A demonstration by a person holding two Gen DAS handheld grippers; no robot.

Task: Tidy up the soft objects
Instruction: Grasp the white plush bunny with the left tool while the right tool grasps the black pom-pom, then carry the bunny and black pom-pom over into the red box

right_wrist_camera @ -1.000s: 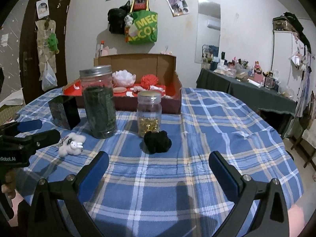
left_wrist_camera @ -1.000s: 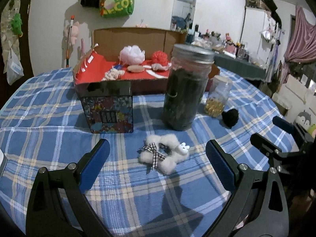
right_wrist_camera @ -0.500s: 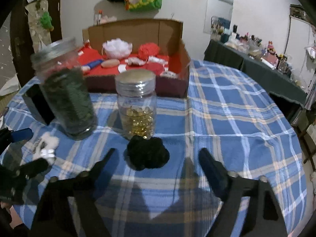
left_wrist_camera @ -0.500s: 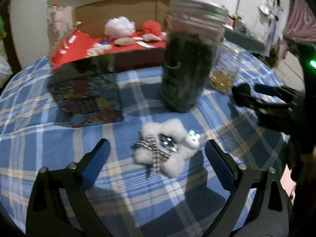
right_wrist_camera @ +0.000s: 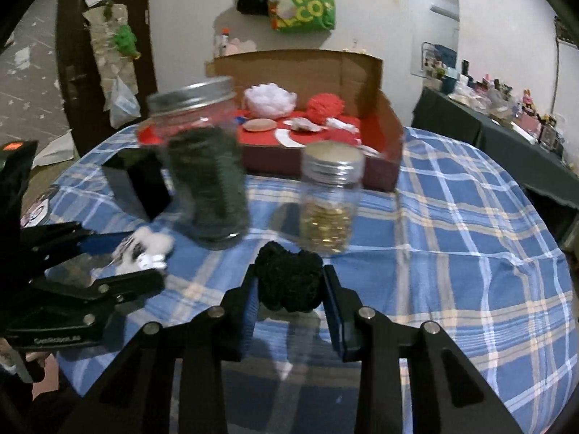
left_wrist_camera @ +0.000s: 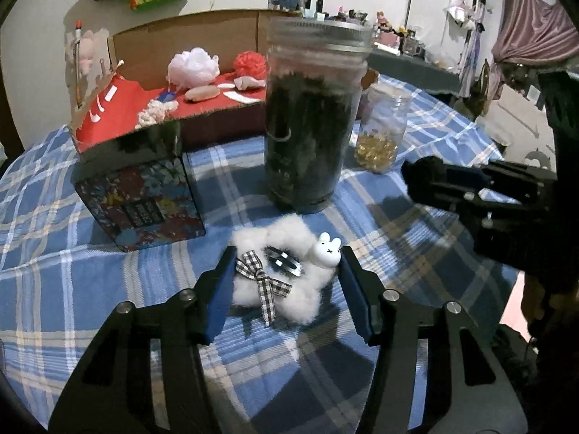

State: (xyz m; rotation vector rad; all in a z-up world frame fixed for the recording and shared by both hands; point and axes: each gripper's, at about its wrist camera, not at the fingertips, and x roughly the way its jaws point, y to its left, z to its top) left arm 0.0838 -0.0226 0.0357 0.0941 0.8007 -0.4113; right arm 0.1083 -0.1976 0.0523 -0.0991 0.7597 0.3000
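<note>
Both claws have just been closing, each around a soft thing that lay ahead of wide jaws a second ago. From the left wrist, the left claw has narrowed onto the white fluffy scrunchie on the checked desk, pads touching its sides; a tall dark jar and a patterned box stand just behind. From the right wrist, the right claw presses the black scrunchie, just before a small jar of gold bits.
</note>
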